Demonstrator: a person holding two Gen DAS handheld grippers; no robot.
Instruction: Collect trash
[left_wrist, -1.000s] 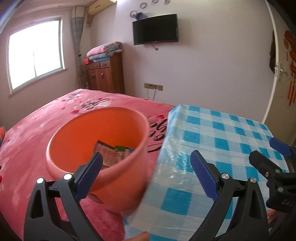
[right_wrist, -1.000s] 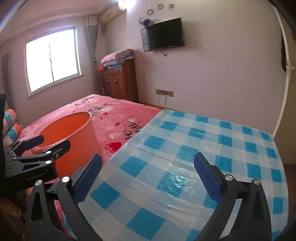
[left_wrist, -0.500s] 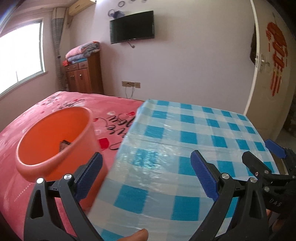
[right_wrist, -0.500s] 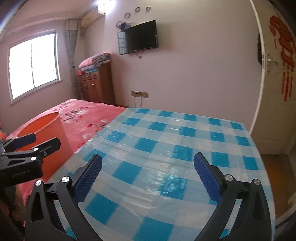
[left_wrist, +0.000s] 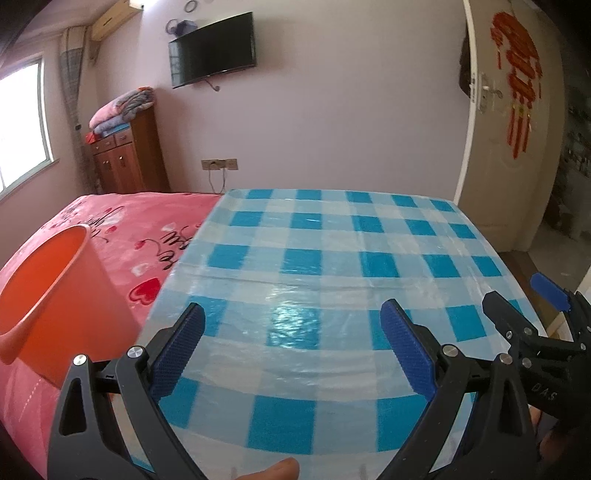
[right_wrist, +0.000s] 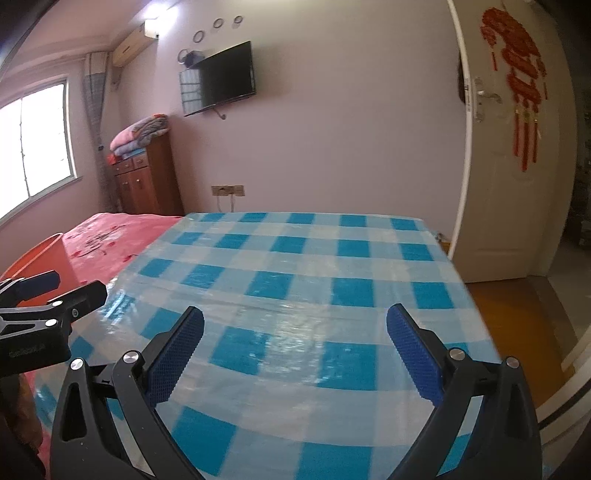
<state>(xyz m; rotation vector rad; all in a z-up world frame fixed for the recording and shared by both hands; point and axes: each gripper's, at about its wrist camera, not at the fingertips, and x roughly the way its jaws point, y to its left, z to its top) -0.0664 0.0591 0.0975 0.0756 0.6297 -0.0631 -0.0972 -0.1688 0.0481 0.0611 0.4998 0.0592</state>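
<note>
An orange plastic bin (left_wrist: 55, 295) stands on the pink bed at the left of the blue-checked table (left_wrist: 332, 258); its inside is hidden now. It also shows small at the left in the right wrist view (right_wrist: 40, 254). My left gripper (left_wrist: 291, 325) is open and empty above the table's near part. My right gripper (right_wrist: 295, 328) is open and empty over the table too. Each gripper shows in the other's view: the right one (left_wrist: 524, 306) at the right edge, the left one (right_wrist: 55, 284) at the left edge. No trash shows on the table.
The pink bed (left_wrist: 122, 229) lies left of the table. A wooden cabinet (left_wrist: 129, 155) with folded blankets stands at the far wall under a wall TV (left_wrist: 212, 48). A white door (right_wrist: 513, 155) stands open at the right, with bare floor beside the table.
Both grippers have swung right, from over the orange bin and bed to over the checked table. The bin has slid to the left edge of both views. Both stayed open.
</note>
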